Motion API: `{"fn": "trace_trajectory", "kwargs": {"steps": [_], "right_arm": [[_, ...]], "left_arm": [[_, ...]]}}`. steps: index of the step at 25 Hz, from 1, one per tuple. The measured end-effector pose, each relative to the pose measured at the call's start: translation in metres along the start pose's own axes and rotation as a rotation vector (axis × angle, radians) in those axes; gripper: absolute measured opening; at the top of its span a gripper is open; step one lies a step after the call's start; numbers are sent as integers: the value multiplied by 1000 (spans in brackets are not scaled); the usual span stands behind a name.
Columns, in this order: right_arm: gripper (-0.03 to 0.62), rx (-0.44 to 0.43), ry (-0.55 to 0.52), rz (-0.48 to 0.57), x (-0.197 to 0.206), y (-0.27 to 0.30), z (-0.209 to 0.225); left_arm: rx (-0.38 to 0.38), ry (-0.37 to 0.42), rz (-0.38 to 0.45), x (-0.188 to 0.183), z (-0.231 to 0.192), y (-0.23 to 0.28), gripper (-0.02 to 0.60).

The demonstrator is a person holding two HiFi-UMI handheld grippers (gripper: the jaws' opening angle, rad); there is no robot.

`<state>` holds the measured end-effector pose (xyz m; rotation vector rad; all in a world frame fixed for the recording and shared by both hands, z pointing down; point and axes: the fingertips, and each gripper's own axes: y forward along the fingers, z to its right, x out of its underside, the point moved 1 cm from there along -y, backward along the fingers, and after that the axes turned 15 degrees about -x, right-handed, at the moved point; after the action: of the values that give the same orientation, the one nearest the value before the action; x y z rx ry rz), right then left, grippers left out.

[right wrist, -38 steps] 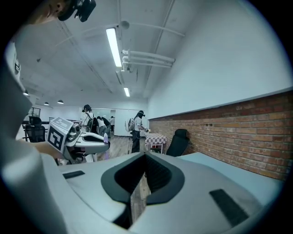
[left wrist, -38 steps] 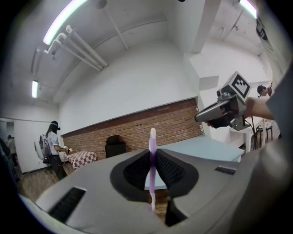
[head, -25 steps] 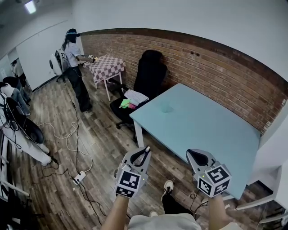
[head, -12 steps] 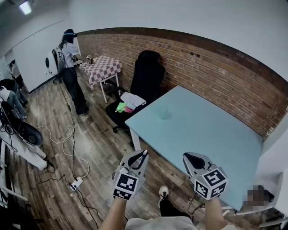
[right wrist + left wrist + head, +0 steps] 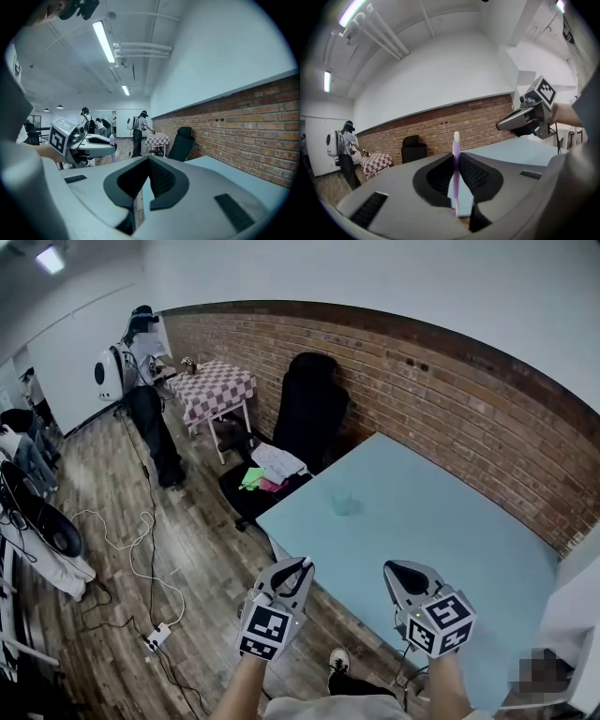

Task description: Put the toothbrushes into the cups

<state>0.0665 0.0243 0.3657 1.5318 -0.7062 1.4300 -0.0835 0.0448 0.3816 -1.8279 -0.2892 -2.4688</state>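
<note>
In front of the desk (image 5: 450,549), the left tongs (image 5: 302,566) pinch a purple toothbrush (image 5: 456,146) upright, probably ready for the cup (image 5: 345,505) standing well ahead on it. The right tongs (image 5: 149,164) are pressed together, empty.

A purple toothbrush (image 5: 456,161) with a white tip stands upright, clamped between the jaws of the left gripper (image 5: 300,568). One translucent cup (image 5: 345,505) stands upright on the pale blue table (image 5: 450,531).
</note>
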Motion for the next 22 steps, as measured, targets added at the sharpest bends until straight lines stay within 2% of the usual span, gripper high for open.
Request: {"fn": "trace_trajectory", "kwargs": {"steps": [12,22], "right_arm": [[8,-19,9,-7,-17,39,89],[9,-36,22,-27,-15,47,129]], "left_arm": [[-14,-6,-23,-8,-12,91,50],[-16,-6,-38,-11,-6,131,51]]}}
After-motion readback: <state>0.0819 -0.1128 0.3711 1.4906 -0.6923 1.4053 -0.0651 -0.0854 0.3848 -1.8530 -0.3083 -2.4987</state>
